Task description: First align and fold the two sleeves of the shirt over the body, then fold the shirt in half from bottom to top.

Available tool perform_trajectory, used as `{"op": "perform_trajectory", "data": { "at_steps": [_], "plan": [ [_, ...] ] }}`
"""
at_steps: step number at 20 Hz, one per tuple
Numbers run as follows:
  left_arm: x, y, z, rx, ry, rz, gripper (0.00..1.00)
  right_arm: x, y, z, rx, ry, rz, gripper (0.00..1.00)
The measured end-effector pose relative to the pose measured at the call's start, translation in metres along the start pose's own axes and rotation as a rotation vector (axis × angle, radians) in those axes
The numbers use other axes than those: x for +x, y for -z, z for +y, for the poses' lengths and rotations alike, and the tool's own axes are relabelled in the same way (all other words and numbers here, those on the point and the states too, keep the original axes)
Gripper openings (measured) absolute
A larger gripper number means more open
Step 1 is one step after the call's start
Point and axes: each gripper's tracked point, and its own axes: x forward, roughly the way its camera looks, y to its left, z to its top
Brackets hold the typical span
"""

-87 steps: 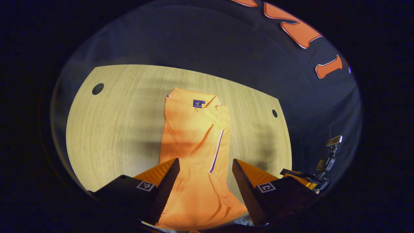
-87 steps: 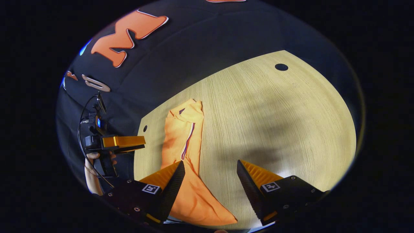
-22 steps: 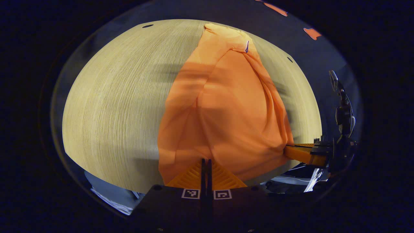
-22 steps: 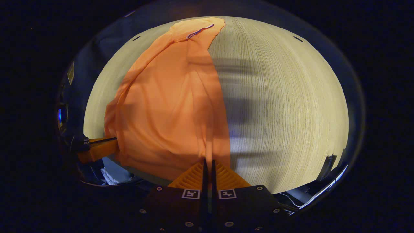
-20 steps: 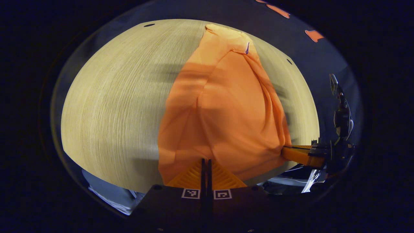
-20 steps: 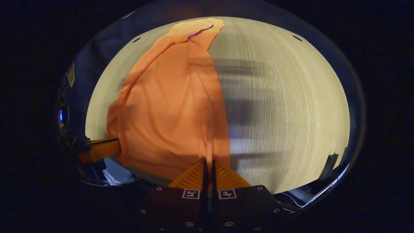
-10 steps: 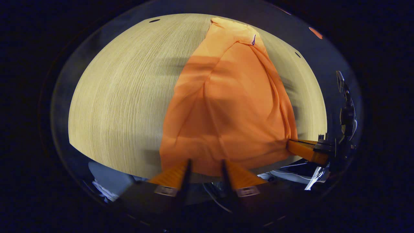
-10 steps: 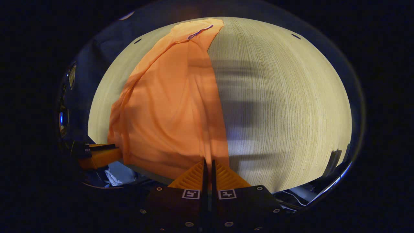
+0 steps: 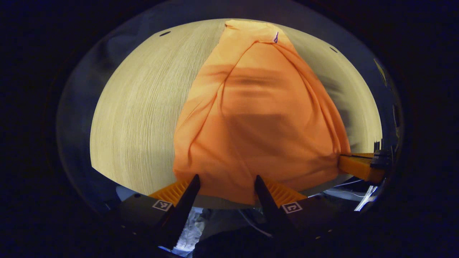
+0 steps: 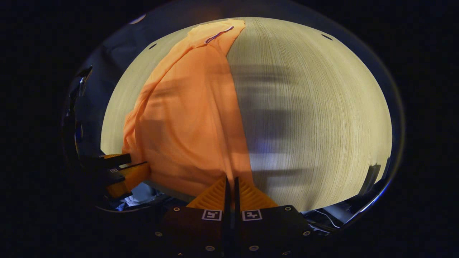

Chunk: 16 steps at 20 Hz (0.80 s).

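An orange shirt (image 9: pixel 258 118) lies lengthwise on the wooden table (image 9: pixel 143 107), collar far and hem near, with both sleeves folded over the body. My left gripper (image 9: pixel 226 177) is open at the hem, one finger on each side of the hem's edge without pressing it. The right gripper (image 9: pixel 358 166) shows at the far right of that view, clamped on the hem's other corner. In the right gripper view my right gripper (image 10: pixel 231 179) is shut on the shirt's (image 10: pixel 186 118) hem, and the left gripper (image 10: pixel 123 170) stands open at the left corner.
The table (image 10: pixel 315 107) has small dark holes near its far corners (image 9: pixel 165 33) (image 10: pixel 326 37). Its near edge runs just under both grippers. Pale cloth and cables (image 9: pixel 195 229) lie below that edge.
My left gripper has opened and let go of the hem corner, drawing back slightly. The right gripper stays shut on its corner. The shirt has settled lower and wider.
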Motion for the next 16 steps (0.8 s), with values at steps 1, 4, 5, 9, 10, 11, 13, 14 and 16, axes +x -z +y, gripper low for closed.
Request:
{"op": "perform_trajectory", "data": {
  "at_steps": [1, 4, 5, 9, 10, 11, 13, 14, 16],
  "plan": [
    [0.000, 0.000, 0.000, -0.005, 0.001, 0.000, 0.88, 0.001, -0.001, -0.001, 0.009, -0.004, 0.000, 0.06],
    [0.000, -0.011, 0.006, -0.019, 0.001, -0.029, 0.53, 0.000, -0.001, -0.002, -0.008, -0.001, -0.003, 0.06],
    [-0.002, -0.010, 0.007, -0.058, -0.002, -0.032, 0.27, 0.000, -0.002, 0.001, -0.004, -0.010, -0.004, 0.06],
    [0.008, -0.017, 0.007, -0.029, 0.112, 0.001, 0.01, 0.001, -0.003, 0.003, -0.032, -0.010, -0.006, 0.06],
    [0.009, -0.018, 0.009, -0.040, 0.126, 0.012, 0.01, 0.000, -0.005, 0.002, -0.022, -0.010, -0.009, 0.06],
    [0.010, -0.019, 0.012, -0.047, 0.136, 0.016, 0.01, 0.000, -0.007, 0.003, -0.020, -0.010, -0.011, 0.06],
    [0.009, -0.022, 0.019, -0.043, 0.147, 0.017, 0.01, -0.002, -0.011, 0.003, -0.018, -0.007, -0.022, 0.05],
    [0.007, -0.025, 0.023, -0.045, 0.158, 0.012, 0.01, -0.005, -0.015, 0.004, -0.015, -0.009, -0.028, 0.05],
    [-0.002, -0.037, 0.030, -0.052, 0.188, -0.012, 0.01, -0.011, -0.026, 0.007, -0.004, -0.015, -0.047, 0.05]
  ]
}}
